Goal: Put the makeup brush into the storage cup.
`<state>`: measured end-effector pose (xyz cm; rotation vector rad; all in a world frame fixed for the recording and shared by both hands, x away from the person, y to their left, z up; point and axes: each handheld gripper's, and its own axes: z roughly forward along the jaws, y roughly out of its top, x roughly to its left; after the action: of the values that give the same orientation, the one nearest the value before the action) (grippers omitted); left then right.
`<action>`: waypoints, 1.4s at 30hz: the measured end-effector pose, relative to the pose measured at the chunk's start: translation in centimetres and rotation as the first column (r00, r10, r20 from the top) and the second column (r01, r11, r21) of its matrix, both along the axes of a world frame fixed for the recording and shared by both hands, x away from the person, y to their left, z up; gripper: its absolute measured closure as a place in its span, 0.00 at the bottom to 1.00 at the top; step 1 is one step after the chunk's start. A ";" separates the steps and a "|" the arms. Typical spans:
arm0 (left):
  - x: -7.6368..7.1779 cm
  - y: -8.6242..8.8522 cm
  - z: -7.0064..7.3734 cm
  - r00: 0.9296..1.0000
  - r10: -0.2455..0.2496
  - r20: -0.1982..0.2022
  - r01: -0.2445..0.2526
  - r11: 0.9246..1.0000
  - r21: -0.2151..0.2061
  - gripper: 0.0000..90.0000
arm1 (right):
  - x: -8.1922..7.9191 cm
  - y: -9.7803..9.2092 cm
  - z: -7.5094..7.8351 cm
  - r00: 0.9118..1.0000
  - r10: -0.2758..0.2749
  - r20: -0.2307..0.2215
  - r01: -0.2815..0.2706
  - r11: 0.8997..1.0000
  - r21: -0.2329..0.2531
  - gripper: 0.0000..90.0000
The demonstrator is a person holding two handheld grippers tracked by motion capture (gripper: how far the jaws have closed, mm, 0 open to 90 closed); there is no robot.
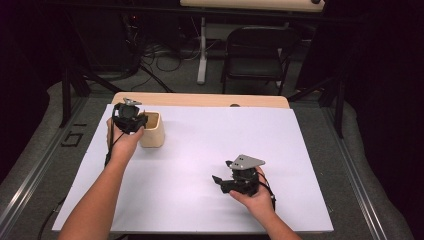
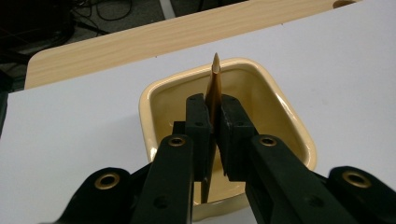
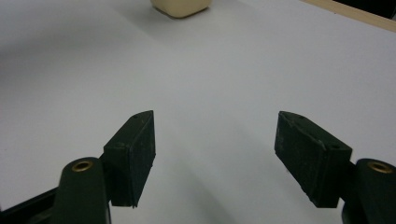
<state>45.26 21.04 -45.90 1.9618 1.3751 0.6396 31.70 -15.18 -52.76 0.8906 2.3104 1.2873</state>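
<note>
Our left tongs (image 2: 213, 122) clench a thin brown blade-like piece (image 2: 215, 86) upright over the cream square cup (image 2: 294, 133); a tilted release could tip it out. Our right tongs (image 3: 215, 156) rest released on the surface (image 3: 224, 70).

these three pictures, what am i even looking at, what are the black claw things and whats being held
All three pictures show the same moment from different cameras. The high view looks down on a table covered by a white sheet. A person's arms come in from the bottom, and each hand holds a tool with two black jaws.

The other two pictures come from small cameras that ride on those tools and look along their jaws.

The left hand-held gripper is shut on a thin brown pointed stick, holding it over a cream square cup that stands near the far left of the sheet. What the stick is exactly, I cannot tell.

The right hand-held gripper is open and holds nothing; it sits low over bare white sheet, nearer the person.
</note>
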 end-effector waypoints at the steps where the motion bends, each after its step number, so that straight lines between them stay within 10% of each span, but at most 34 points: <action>1: 0.0 0.0 0.0 1.000 0.001 0.002 -0.001 1.000 -0.003 0.92 | 0.0 0.0 0.0 1.000 -0.001 -0.001 0.001 1.000 0.000 0.32; 13: -0.5 0.8 -0.2 0.999 -0.036 0.024 0.038 0.996 -0.079 0.45 | 0.0 0.0 0.0 1.000 -0.003 0.000 0.003 1.000 0.000 0.32; 42: -3.3 2.1 0.3 0.996 -0.070 0.058 0.075 0.993 -0.089 0.32 | 0.0 0.0 0.1 1.000 -0.004 0.001 0.004 1.000 0.001 0.32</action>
<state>42.01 23.18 -45.55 1.8989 1.2716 0.5825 31.70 -15.22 -52.69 0.8942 2.3070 1.2867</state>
